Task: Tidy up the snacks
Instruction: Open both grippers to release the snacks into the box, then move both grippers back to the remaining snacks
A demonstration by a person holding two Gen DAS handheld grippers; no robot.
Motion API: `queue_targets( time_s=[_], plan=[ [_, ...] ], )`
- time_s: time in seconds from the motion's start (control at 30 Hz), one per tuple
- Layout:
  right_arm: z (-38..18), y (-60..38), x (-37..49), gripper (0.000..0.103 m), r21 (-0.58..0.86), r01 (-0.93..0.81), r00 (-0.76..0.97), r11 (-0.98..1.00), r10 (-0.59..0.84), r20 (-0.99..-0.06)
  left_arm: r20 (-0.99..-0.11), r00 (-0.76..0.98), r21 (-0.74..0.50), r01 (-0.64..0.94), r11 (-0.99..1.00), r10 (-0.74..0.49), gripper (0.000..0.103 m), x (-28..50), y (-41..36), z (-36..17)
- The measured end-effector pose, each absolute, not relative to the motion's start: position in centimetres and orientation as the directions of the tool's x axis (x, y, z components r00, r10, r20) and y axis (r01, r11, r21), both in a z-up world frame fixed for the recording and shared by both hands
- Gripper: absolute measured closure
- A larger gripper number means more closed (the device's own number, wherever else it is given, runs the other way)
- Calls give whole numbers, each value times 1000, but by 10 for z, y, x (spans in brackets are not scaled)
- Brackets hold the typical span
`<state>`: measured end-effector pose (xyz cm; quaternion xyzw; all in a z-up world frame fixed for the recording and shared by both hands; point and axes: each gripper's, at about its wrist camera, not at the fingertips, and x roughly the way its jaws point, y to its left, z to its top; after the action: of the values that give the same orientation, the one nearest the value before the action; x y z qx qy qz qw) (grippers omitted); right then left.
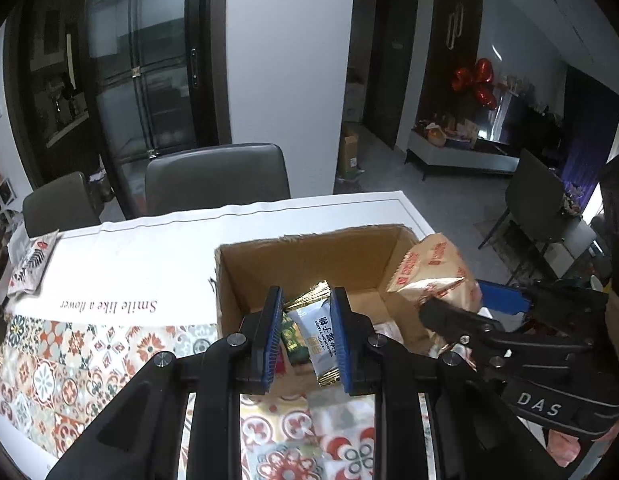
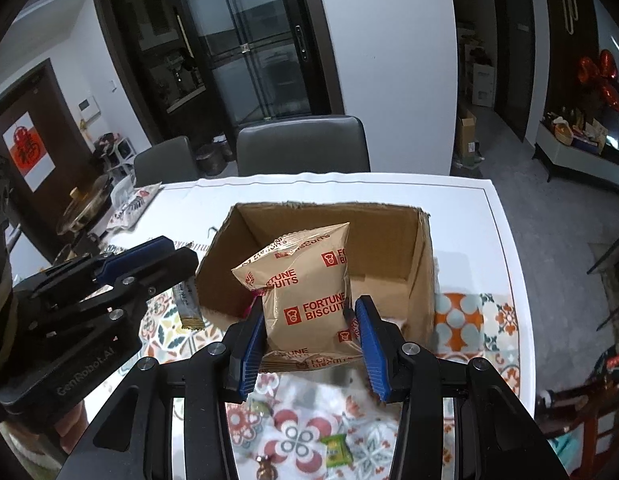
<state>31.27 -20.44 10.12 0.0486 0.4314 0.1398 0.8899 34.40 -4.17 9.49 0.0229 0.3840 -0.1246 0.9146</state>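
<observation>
Gripping a tan biscuit packet (image 2: 305, 300), my right hand-held gripper (image 2: 309, 344) holds it above the near edge of the open cardboard box (image 2: 389, 240). My left hand-held gripper (image 1: 307, 344) clamps a small white snack bar (image 1: 323, 340) over the box, which sits on the patterned worktop (image 1: 69, 360); beyond stand grey chairs (image 2: 303, 144).

Cardboard box (image 2: 389, 248) sits mid-counter (image 2: 485, 216), w/ two chairs (image 2: 301, 144) behind it. Biscuit bag (image 2: 305, 296) in right gripper (image 2: 309, 344) at box's near wall; left gripper (image 1: 305, 340) holds wafer packet (image 1: 323, 344) over box's near edge. Small candy (image 2: 337, 450) on counter in front of box; pouch (image 2: 131, 204) far left of box.
</observation>
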Motion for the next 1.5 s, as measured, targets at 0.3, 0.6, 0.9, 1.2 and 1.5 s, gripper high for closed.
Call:
queue_targets(
  time_s=[0.3,0.6,0.9,1.2,1.5],
  plan=[
    [92,-200,344,43,158,-187,593,970,240,-769,-698,706,-9,160,987,-121,46,367,-32,93],
    [93,-203,324,39,128,-156,633,979,198,-749,-713,694,15,161,987,-103,44,330,-25,87],
    [91,-195,278,39,147,-158,643,976,215,-735,-704,697,3,192,981,-134,44,284,-20,81],
    [71,-188,236,39,182,-160,636,970,242,-732,-698,706,32,194,981,-117,43,242,-15,60],
    [44,-188,201,39,166,-162,619,973,231,-750,-720,681,33,230,973,-136,42,208,-18,27]
  ],
)
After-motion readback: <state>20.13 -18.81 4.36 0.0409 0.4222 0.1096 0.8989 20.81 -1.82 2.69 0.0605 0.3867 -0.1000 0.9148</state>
